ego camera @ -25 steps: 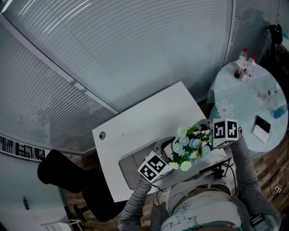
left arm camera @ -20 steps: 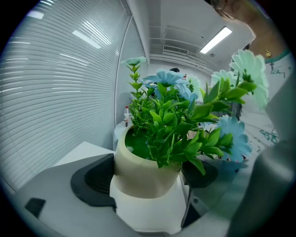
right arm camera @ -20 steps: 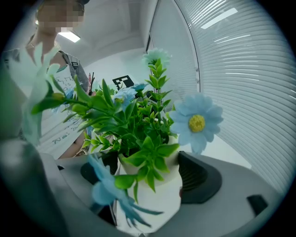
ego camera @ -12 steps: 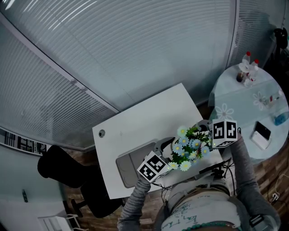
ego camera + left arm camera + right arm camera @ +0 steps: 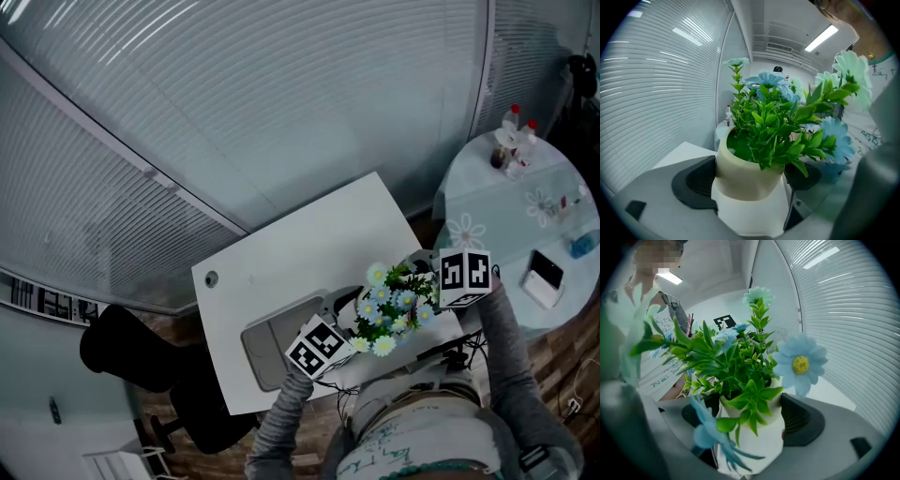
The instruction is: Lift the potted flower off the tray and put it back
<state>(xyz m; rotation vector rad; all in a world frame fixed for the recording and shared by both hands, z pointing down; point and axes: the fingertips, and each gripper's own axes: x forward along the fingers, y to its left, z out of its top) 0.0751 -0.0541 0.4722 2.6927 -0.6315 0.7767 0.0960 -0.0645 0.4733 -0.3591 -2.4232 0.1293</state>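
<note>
White desk below, left hand-held gripper and right hand-held gripper clamp the cream-potted flower, blooms pale blue.

A potted flower is held between the left gripper and the right gripper, over the near edge of the tabletop. A tray lies on the tabletop, just left of the flower. A round table stands further right.
</note>
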